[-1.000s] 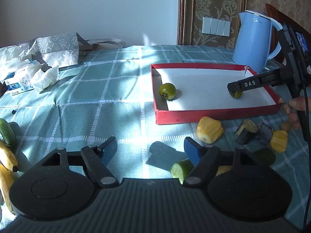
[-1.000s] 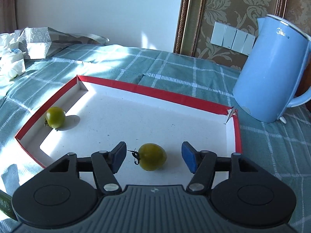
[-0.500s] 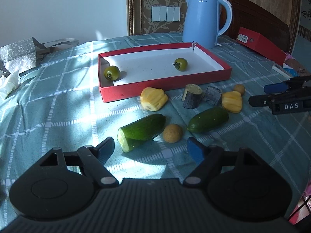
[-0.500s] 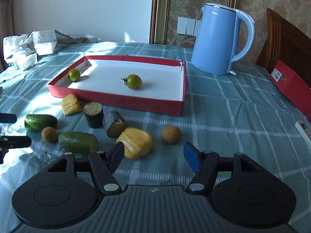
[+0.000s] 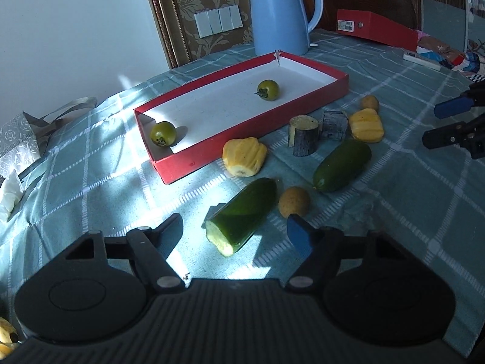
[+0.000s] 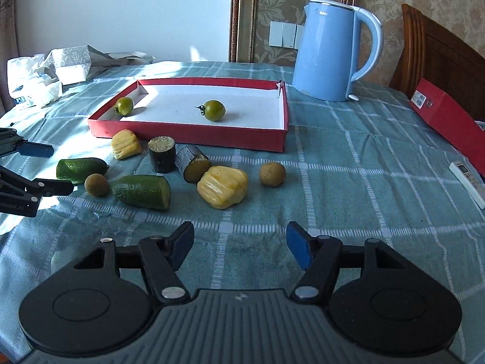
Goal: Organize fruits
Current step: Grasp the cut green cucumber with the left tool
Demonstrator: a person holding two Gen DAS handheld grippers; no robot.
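A red tray (image 5: 315, 100) (image 6: 194, 136) holds two green tomatoes (image 5: 268, 89) (image 5: 163, 133) (image 6: 214, 110) (image 6: 124, 105). In front of it on the cloth lie two cucumber pieces (image 5: 242, 215) (image 5: 342, 165), two yellow jackfruit pieces (image 5: 244, 156) (image 5: 366, 124), two dark cane chunks (image 5: 303, 135) (image 5: 334, 125) and two small brown round fruits (image 5: 294, 201) (image 5: 369, 102). My left gripper (image 5: 236, 230) is open and empty, just short of the near cucumber piece. My right gripper (image 6: 239, 242) is open and empty, short of the jackfruit piece (image 6: 222, 185).
A blue kettle (image 5: 282, 12) (image 6: 333, 51) stands behind the tray. A red box (image 6: 448, 118) and a remote (image 6: 468, 182) lie at the right. Bags and tissues (image 6: 48, 75) lie at the far left. Bananas (image 5: 7, 333) show at the left view's bottom corner.
My right gripper let go of a tomato in the tray and drew back to the near table. My left gripper swung right and now faces the loose fruits.
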